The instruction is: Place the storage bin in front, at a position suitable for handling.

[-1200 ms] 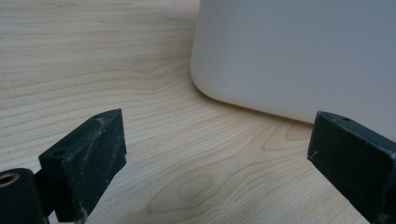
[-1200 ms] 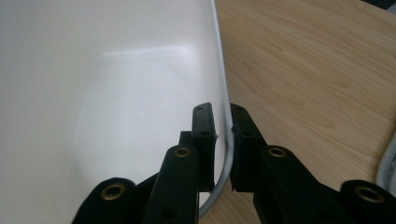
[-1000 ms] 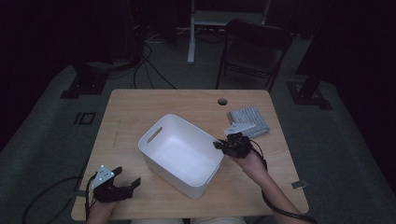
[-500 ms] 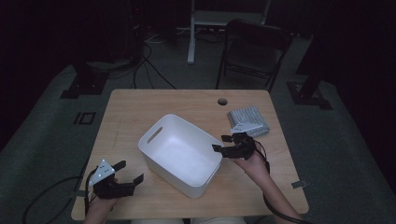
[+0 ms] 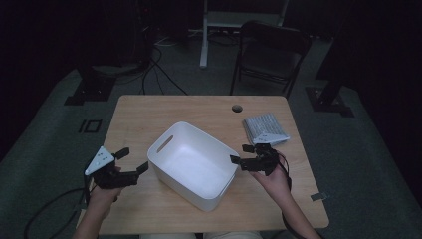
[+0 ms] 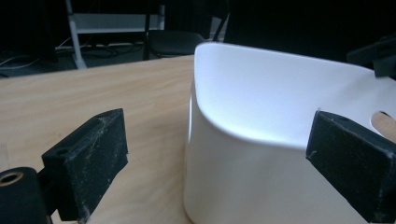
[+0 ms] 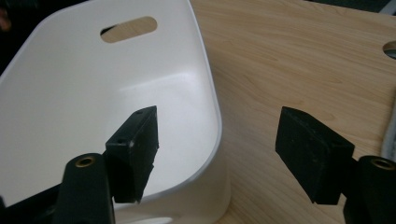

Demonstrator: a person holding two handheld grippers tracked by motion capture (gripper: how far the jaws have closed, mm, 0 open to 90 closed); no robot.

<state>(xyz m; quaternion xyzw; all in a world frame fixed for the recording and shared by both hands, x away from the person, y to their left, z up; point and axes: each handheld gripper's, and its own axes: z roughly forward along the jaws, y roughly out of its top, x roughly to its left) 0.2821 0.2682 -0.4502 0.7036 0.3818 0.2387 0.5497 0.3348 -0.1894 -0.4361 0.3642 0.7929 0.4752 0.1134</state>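
Overhead, I see the white tub (image 5: 194, 167) sitting slantwise near the middle of the wooden table (image 5: 149, 112), empty, with a slot handle in its far-left end wall. My left gripper (image 5: 133, 160) hangs off the tub's left side, jaws spread and close to the wall without touching it; my right gripper (image 5: 240, 154) sits at the tub's right rim, where its jaws have just been opening and pinch nothing. A folded grey cloth (image 5: 264, 128) lies just behind the right gripper, close to the table's right edge, and a round cable hole (image 5: 237, 108) sits beyond it. A dark folding chair (image 5: 271, 52) and a white stand (image 5: 206, 30) wait past the far edge, well clear of the work. From the left gripper view, the tub (image 6: 280, 140) rises directly ahead, its rounded corner between the two spread jaws, and bare tabletop (image 6: 93, 102) runs off to the left. From the right gripper view, the jaws straddle the tub's rim (image 7: 212, 116), one over the white interior and one over the bare wood (image 7: 289, 60), neither pressing; the slot handle (image 7: 128, 29) shows at the far wall.
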